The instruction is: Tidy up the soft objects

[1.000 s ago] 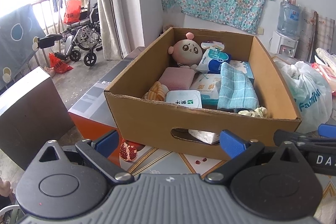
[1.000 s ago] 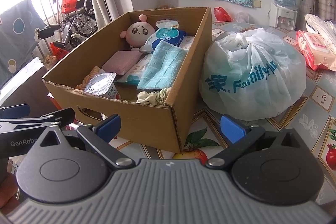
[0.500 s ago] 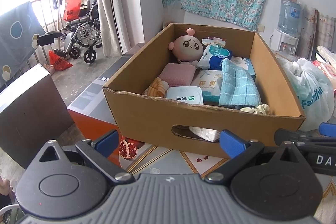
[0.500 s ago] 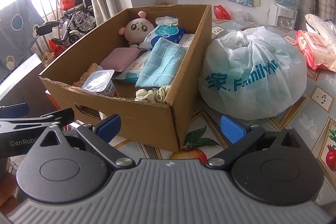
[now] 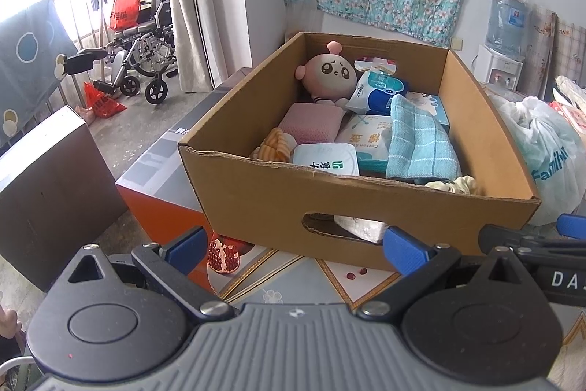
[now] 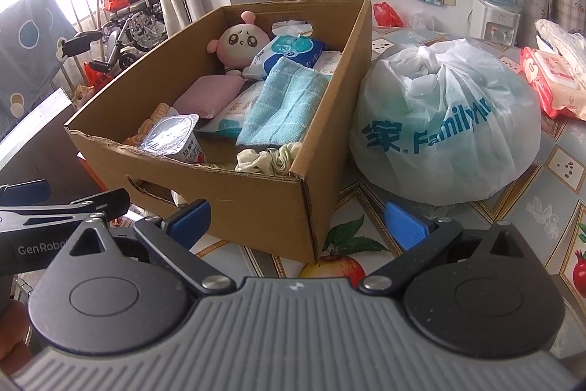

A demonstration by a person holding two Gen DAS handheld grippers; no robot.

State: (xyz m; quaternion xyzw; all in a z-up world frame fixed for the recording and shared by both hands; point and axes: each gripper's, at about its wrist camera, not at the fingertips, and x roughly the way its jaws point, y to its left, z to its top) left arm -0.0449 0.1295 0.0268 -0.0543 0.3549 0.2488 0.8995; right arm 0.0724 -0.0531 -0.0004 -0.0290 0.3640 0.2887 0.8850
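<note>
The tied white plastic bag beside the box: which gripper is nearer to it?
Right. The right gripper sits just in front of the plastic bag, near the cardboard box corner. The left gripper faces the box's front wall, further left.

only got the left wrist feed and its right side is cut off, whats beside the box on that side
Observer: A full white plastic bag with blue print, knotted at the top, sits on the table close beside the right wall of the cardboard box.
Operator: anything behind the box i cant see
Observer: A small red plastic bag lies on the table past the box's far right corner.
Operator: right tool holding anything
Observer: No. The right tool is open and empty, in front of the box's near right corner.
</note>
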